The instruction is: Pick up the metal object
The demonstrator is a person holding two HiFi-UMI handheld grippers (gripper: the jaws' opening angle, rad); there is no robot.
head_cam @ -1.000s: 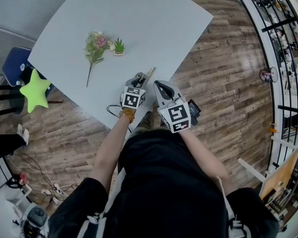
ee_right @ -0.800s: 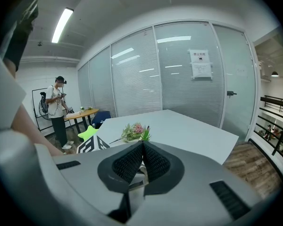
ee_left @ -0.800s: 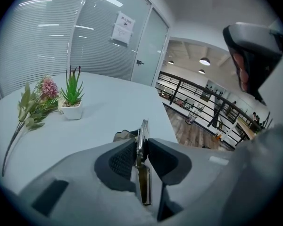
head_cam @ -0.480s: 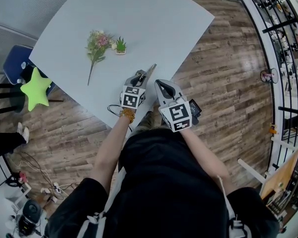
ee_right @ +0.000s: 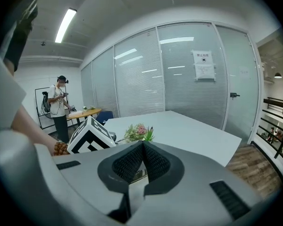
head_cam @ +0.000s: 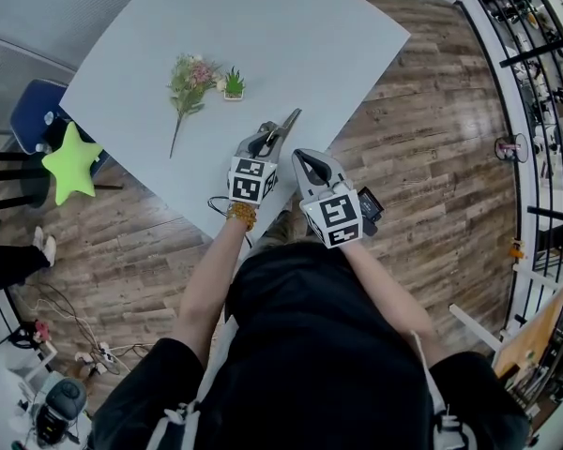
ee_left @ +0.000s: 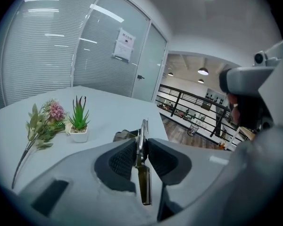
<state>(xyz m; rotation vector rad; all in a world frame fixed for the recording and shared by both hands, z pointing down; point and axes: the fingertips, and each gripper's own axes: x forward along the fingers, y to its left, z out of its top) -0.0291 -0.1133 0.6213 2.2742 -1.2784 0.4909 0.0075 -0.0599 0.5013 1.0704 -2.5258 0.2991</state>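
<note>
The metal object [head_cam: 289,124] is a thin, flat metal strip with a darker handle end. My left gripper [head_cam: 268,142] is shut on it, and it sticks out forward past the fingertips, off the grey table [head_cam: 291,26], near the table's front edge. In the left gripper view the strip [ee_left: 142,134] stands on edge, pinched between the two ribbed pads [ee_left: 124,159]. My right gripper [head_cam: 309,163] hovers just to the right of the left one. Its ribbed pads [ee_right: 153,160] meet at the tips with nothing between them.
A bunch of artificial flowers [head_cam: 189,84] and a small potted plant [head_cam: 233,84] lie further out on the table. A green star cushion [head_cam: 68,163] and a blue chair [head_cam: 33,115] stand at the left. A person [ee_right: 59,108] stands far back by another table.
My left gripper has risen with the metal strip, lifting it off the table and tilting it upward. The right gripper has stayed where it was.
</note>
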